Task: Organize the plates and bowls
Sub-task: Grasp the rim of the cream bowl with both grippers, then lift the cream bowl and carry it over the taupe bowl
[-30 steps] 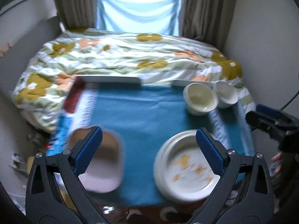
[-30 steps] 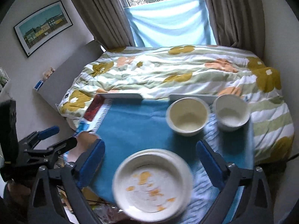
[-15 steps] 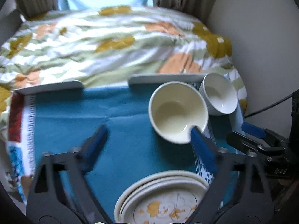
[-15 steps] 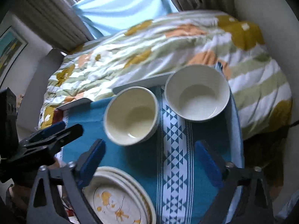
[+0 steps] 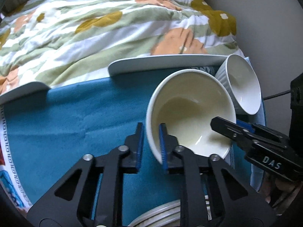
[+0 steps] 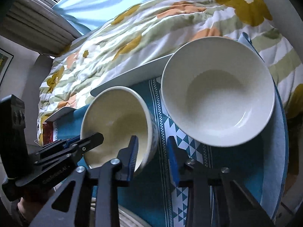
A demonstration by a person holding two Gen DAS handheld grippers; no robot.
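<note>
Left wrist view looks over a flowered quilt [image 5: 106,24] spread on the bed behind a table under a teal cloth [image 5: 72,121]. On that cloth, toward the right, sits a cream bowl [image 5: 191,109], tipped toward the camera, with a white bowl [image 5: 240,83] just behind it and to its right, the two almost touching. A stack of plates [image 5: 162,215] peeks in at the bottom edge.

The left tongs [image 5: 150,141] are nearly closed, clamped on the near left rim of the cream bowl: one blue pad outside the wall, the other inside.

From the right wrist view, the right tongs [image 6: 151,157] straddle the opposite rim of the cream bowl [image 6: 115,124], the left pad inside it and the right pad out over the patterned cloth [image 6: 170,132], a visible gap from the wall, so they look loose rather than gripping. The white bowl [image 6: 217,94] stands upright beyond them.
</note>
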